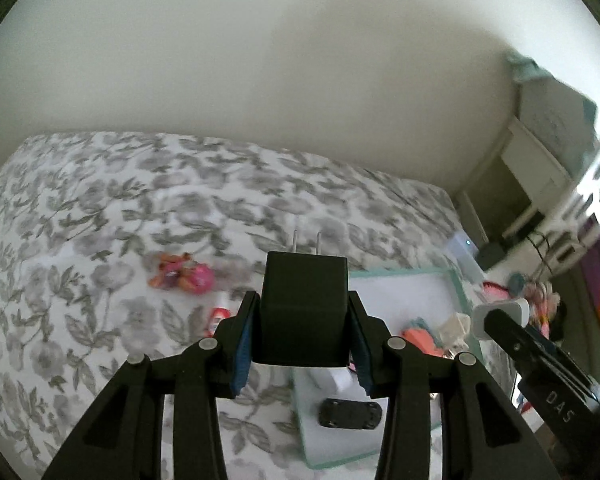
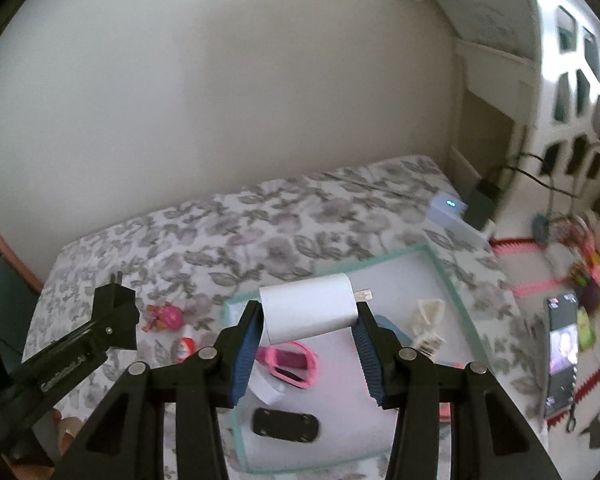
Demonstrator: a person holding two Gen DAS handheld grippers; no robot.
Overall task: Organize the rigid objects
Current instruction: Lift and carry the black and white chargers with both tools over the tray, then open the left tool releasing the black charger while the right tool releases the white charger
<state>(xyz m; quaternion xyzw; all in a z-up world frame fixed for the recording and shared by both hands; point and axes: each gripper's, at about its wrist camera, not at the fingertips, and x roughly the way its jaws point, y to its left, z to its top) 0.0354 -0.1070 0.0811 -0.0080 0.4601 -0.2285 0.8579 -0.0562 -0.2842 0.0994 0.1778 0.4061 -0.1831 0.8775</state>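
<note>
- Left wrist view: left gripper [image 1: 305, 330] clamped on a black plug adapter [image 1: 304, 308], blue pads pressed to both its sides, two metal prongs pointing up and away.
- Held above a bed with grey floral bedspread [image 1: 100, 208].
- Below and right, a white tray with teal rim [image 1: 458, 280] lying on the bedspread; black toy car [image 1: 350, 413] inside it near the front edge, orange and cream bits further back.
- Pink toy [image 1: 184, 276] out on the bedspread, left of the tray.
- Right gripper [image 1: 500, 318] at the right edge, gripping something white.
- Right wrist view: right gripper [image 2: 310, 320] clamped on a white plug adapter [image 2: 310, 306], prongs sticking out to the right.
- Hanging over the same tray [image 2: 452, 280]; pink sunglasses [image 2: 290, 364] and black toy car [image 2: 286, 426] lying inside, cream clip [image 2: 426, 322] further right.
- Left gripper [image 2: 114, 304] at left with the black plug adapter [image 2: 114, 300], over the bedspread [image 2: 280, 220].
- Phone [image 2: 560, 352] with lit screen off to the right.
</note>
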